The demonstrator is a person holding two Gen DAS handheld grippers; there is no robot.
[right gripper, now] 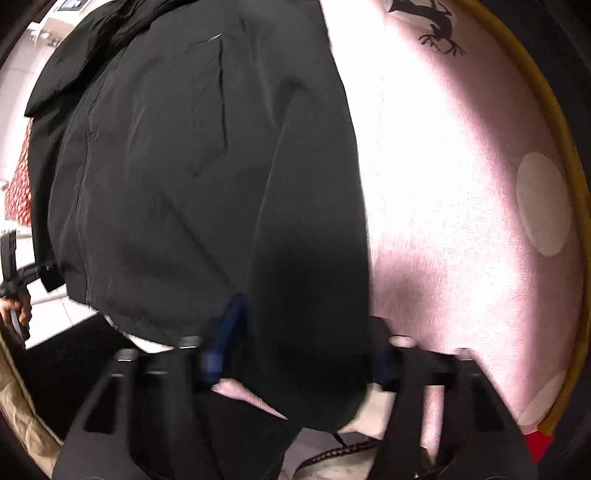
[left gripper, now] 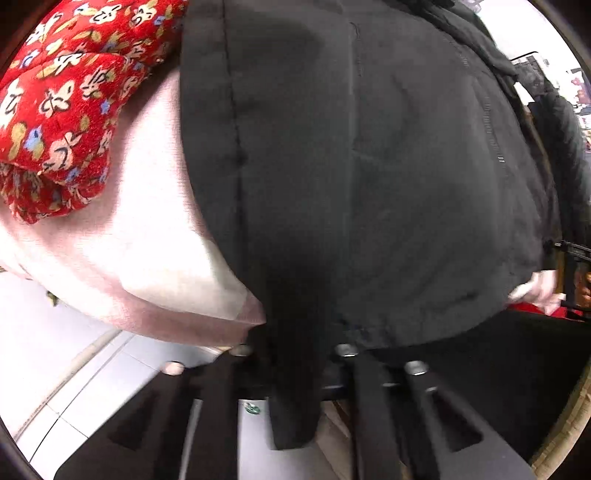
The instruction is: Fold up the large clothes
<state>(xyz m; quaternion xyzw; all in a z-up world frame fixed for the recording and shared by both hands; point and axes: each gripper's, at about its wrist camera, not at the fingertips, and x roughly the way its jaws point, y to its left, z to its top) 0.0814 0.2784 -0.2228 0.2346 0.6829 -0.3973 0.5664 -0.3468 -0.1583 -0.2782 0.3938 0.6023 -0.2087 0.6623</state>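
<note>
A large black jacket (left gripper: 369, 166) lies spread over a pink sheet (left gripper: 147, 240). At the bottom of the left wrist view, my left gripper (left gripper: 293, 354) is shut on the jacket's near hem, and a narrow flap of black cloth hangs down between its fingers. The right wrist view shows the same jacket (right gripper: 177, 184) with a slanted pocket (right gripper: 210, 110). My right gripper (right gripper: 295, 350) holds a thick fold of the hem, which fills the gap between its blue pads (right gripper: 221, 332). This view is blurred.
A red flowered cloth (left gripper: 62, 110) is bunched at the far left on the sheet. White floor tiles (left gripper: 55, 387) show below the sheet's edge. The sheet (right gripper: 461, 203) has white dots and a black deer print (right gripper: 439, 29), and a person's hand (right gripper: 14, 306) shows at the left edge.
</note>
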